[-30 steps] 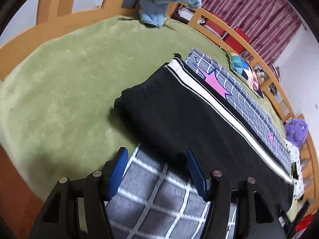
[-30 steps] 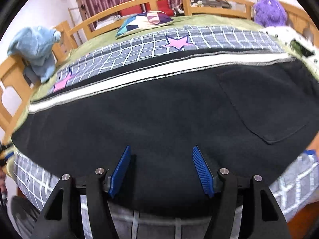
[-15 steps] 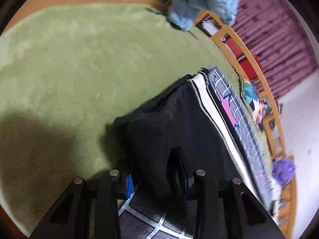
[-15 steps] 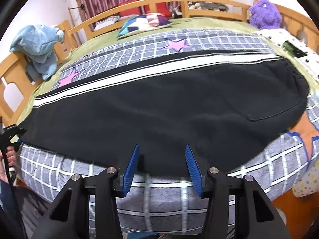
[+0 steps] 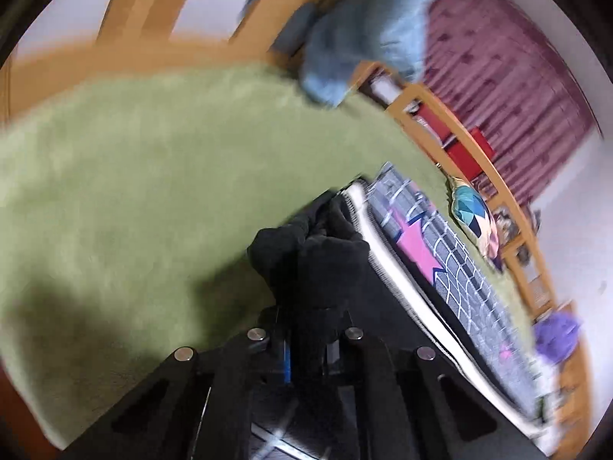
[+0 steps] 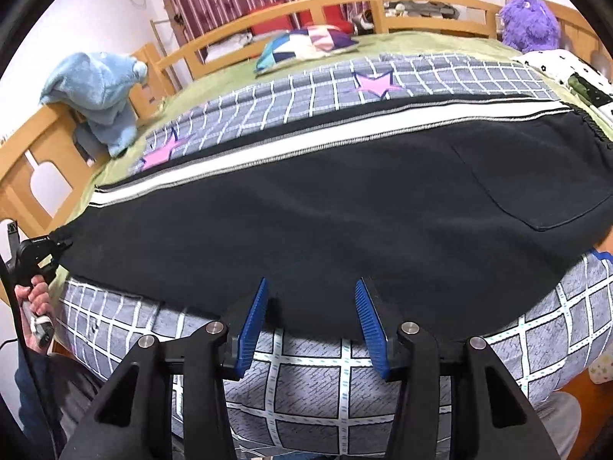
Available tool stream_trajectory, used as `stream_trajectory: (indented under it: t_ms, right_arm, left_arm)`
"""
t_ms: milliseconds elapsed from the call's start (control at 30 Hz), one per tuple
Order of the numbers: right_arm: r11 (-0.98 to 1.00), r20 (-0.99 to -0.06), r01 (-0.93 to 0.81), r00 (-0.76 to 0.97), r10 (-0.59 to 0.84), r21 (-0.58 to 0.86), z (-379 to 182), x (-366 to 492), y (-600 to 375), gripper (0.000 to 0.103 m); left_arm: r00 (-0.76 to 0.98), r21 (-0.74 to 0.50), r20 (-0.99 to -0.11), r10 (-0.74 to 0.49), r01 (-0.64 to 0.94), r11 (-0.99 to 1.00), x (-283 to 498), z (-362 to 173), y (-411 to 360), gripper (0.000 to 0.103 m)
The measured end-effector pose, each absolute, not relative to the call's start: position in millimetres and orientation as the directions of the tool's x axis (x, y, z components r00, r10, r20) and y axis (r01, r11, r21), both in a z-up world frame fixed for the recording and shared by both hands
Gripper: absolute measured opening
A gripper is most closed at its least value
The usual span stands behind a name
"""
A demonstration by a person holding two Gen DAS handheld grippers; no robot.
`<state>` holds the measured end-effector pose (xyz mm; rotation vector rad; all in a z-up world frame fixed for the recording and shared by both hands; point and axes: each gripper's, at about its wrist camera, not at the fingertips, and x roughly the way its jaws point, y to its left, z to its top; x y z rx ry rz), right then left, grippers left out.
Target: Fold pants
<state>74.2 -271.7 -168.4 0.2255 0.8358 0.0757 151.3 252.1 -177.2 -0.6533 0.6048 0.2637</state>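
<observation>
Black pants (image 6: 345, 207) with a white side stripe lie flat across a grey checked quilt (image 6: 421, 80) on the bed. My left gripper (image 5: 306, 349) is shut on the pants' leg end (image 5: 314, 257) and lifts it in a bunch; it also shows at the far left of the right wrist view (image 6: 57, 247). My right gripper (image 6: 310, 306) is open, its blue fingers (image 6: 253, 318) at the near edge of the pants, around mid-length, holding nothing.
A green blanket (image 5: 134, 176) covers the bed inside a wooden rail (image 6: 421, 0). A blue plush (image 6: 95, 96) hangs on the left rail, a purple plush (image 6: 530, 19) sits at the back right, and a patterned cushion (image 6: 306, 44) lies at the back.
My left gripper closed on the pants' leg end and raised it off the quilt. My right gripper narrowed a little and drew back to the pants' near edge.
</observation>
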Motion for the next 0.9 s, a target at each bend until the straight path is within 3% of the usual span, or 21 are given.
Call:
stream_trajectory:
  t_ms: [167,333,500,800,900]
  right_arm:
    - [0.976,-0.708,0.007,0.689,0.154,0.219,-158,69,-277,0.048]
    - [0.967,-0.674,0.018,0.720,0.163,0.254,-149,58,-295,0.048]
    - [0.965,-0.657,0.066,0.744,0.121,0.253,-147,39,-325,0.048]
    - [0.919,-0.670,0.225,0.741,0.055,0.324,-167,1,-400,0.048]
    - [0.905,-0.680,0.260,0.732,0.043,0.336,-173,-2,-415,0.048]
  left_arm:
    - [0.855,-0.317,-0.513,0.079,-0.274,0.908,145,-115,190,0.009]
    - [0.882,-0.272,-0.465,-0.078,-0.059,0.960,134,-73,102,0.009]
    - [0.841,-0.168,-0.502,-0.202,0.135,0.977,137,-66,-5,0.009]
    - [0.649,-0.159,-0.630,-0.426,0.430,0.889,129,-114,-151,0.009]
    - [0.580,-0.119,-0.696,-0.422,0.487,0.865,114,-138,-181,0.011]
